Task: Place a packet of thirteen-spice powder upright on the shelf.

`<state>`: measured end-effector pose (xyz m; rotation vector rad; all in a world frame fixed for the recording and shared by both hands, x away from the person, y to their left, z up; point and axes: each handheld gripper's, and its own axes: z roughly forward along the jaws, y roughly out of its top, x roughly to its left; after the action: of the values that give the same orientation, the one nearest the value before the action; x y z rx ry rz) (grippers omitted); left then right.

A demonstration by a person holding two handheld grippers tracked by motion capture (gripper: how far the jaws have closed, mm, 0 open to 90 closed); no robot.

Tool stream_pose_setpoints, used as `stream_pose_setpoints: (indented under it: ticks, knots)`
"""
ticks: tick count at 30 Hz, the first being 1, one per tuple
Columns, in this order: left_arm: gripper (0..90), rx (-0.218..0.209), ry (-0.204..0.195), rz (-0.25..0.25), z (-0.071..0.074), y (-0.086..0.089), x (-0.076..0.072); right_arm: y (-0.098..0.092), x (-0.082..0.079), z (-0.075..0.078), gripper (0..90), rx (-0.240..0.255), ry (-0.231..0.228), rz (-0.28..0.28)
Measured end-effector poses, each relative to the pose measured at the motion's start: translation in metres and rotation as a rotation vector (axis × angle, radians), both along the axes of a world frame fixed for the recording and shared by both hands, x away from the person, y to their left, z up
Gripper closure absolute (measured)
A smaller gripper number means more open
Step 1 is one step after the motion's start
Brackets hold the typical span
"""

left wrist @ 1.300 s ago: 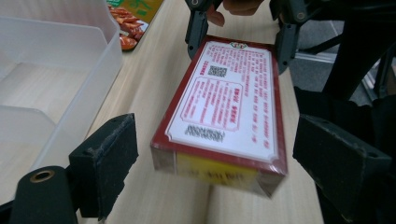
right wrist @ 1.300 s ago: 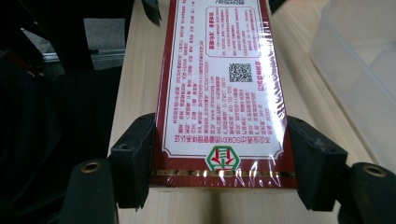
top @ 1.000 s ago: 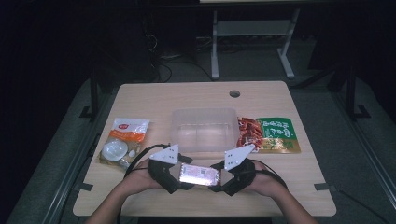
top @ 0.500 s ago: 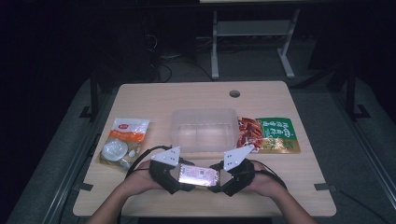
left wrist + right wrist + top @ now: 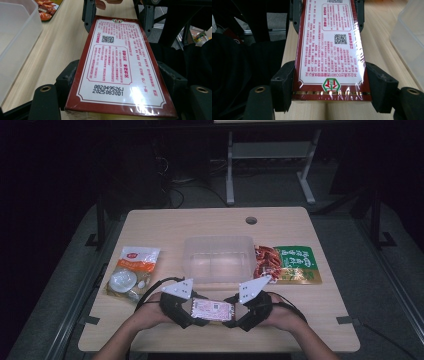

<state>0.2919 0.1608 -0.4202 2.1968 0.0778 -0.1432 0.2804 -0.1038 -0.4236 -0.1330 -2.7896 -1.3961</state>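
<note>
Red-bordered and film-wrapped, the flat box (image 5: 212, 309) is held near the table's front edge, its long axis running between the left gripper (image 5: 186, 309) and right gripper (image 5: 239, 312); each end is clamped, with the clear tub (image 5: 218, 258) just beyond.

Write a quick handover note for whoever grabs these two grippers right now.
Left gripper: shut on one end of the red box.
Right gripper: shut on the other end.
The box is held between them near the table's front edge, in front of the clear tub.
Done: box gripped from both ends.
Left: probably setting it in the tub, which looks empty.
</note>
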Motion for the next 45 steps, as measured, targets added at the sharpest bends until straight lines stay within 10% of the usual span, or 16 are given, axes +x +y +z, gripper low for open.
stream_pose_setpoints:
  ticks: [22,35,45]
  knots:
    - [30.9,0.012,0.014,0.082,-0.005,0.013,-0.001,-0.024,0.0,-0.006,14.4,-0.017,0.002,-0.184]
    - [31.0,0.003,0.019,0.118,-0.002,0.022,0.002,-0.056,-0.034,-0.022,14.5,-0.099,0.04,-0.448]
    - [31.0,-0.005,0.006,0.172,0.014,0.02,0.015,-0.065,-0.029,-0.028,13.7,-0.078,0.033,-0.491]
